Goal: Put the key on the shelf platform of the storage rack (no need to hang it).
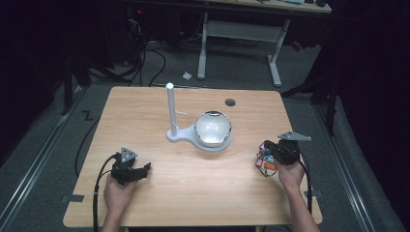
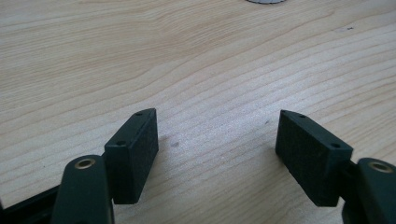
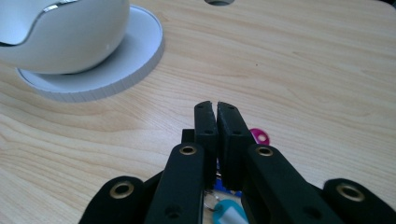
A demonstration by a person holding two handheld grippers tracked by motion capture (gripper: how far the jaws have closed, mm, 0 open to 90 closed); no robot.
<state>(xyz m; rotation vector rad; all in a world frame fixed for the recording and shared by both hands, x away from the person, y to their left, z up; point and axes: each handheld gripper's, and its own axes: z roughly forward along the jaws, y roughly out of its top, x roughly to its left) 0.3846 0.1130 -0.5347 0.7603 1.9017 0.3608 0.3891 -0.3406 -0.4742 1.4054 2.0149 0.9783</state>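
Note:
A white stand rests mid-table: an upright post point(image 1: 170, 108) with a small side peg, joined to a round base disc point(image 1: 220, 146) point(image 3: 116, 65). On the disc sits a white bowl-shaped shell point(image 1: 212, 128) point(image 3: 60, 28). My left gripper point(image 1: 144, 169) point(image 2: 217, 135) rests at the front left, open, with bare wood between its pads. At the right, my right gripper point(image 1: 264, 148) point(image 3: 216, 109) has its jaws pressed shut. A bunch of coloured tags point(image 1: 265, 163) point(image 3: 259, 136) in pink, teal and blue lies under them. Whether the jaws clamp any of it is hidden.
The wooden table point(image 1: 193, 193) has a round cable hole point(image 1: 230, 102) point(image 3: 218, 2) at the back right. Behind the table stands a white desk frame point(image 1: 239, 34) on grey carpet, with cables on the floor at the left.

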